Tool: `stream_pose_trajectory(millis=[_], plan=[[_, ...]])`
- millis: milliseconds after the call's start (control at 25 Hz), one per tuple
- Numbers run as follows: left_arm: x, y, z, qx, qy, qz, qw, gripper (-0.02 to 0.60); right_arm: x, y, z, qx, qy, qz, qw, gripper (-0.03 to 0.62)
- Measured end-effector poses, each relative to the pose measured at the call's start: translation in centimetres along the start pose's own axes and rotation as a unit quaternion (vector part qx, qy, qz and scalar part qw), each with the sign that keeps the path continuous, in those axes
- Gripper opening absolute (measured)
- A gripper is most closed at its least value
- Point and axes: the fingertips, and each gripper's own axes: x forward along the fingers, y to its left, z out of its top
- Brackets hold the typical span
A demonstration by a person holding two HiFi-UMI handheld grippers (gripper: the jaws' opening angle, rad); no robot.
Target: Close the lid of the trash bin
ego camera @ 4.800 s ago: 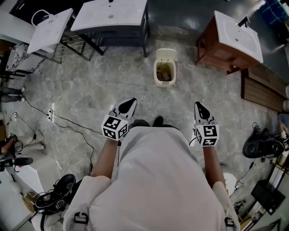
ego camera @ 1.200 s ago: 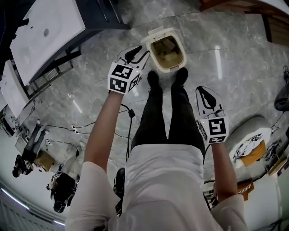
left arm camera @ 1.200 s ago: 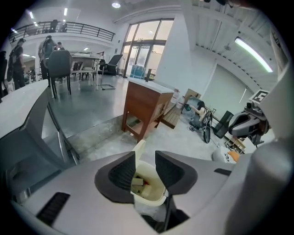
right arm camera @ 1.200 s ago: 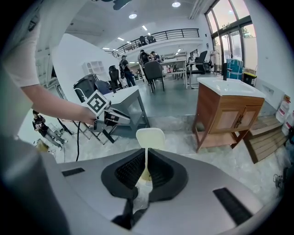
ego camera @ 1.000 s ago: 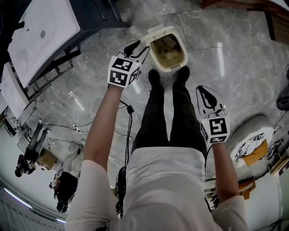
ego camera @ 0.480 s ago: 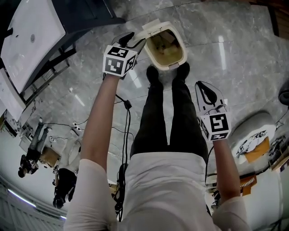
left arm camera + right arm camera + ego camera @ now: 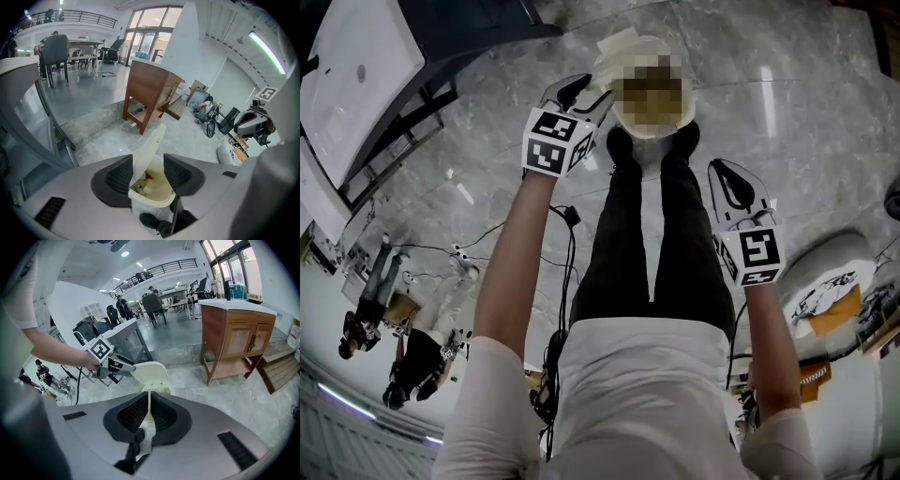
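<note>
A cream trash bin [image 7: 649, 132] stands on the marble floor right in front of the person's shoes [image 7: 623, 145], with its lid [image 7: 619, 45] raised upright at the back. My left gripper [image 7: 586, 92] is open at the lid's left edge. In the left gripper view the lid [image 7: 151, 143] shows edge-on in the gap between the jaws, above the bin [image 7: 152, 192] with rubbish inside, and neither pad presses on it. My right gripper [image 7: 727, 178] is shut and empty, to the right of the legs and short of the bin. From the right gripper [image 7: 149, 411] view the lid [image 7: 150, 376] faces me.
A wooden cabinet [image 7: 234, 333] stands behind and to the right of the bin. A dark-framed table with a white top [image 7: 356, 84] is at the left. Cables [image 7: 478, 234] run over the floor at the left, and people stand there [image 7: 366, 309]. Bags lie at the right [image 7: 830, 300].
The person has walked up to the bin. Over the last second both grippers have sunk, and the left one has closed in on the lid's left edge.
</note>
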Motion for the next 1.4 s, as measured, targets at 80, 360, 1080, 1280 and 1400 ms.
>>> stream_pose_trajectory(millis=[80,360,1080,1280,1400], plan=[[0.1,-1.2,-0.9,0.003,-0.001,-0.005,1.0000,0.225,0.3,-0.1,-0.4,0.001,0.003,0.002,1.000,0.038],[0.6,-4.8,-3.6,0.012,-0.003,-0.019,0.9998,0.233,1.0,-0.7,-2.5,0.007,0.013,0.004,1.000,0.038],[4.9,-9.8,-11.2,0.034,0.046,-0.052,0.9970,0.239,3.1,-1.8,-7.8,0.031,0.025,0.002,0.999,0.038],[6.7,-10.8,-13.4,0.037,0.069,-0.067,0.9947,0.242,3.0,-2.5,-9.5,0.044,0.031,-0.007,0.999,0.038],[8.0,-11.2,-14.9,0.042,0.089,-0.076,0.9922,0.245,3.1,-2.9,-10.5,0.052,0.035,-0.011,0.998,0.038]])
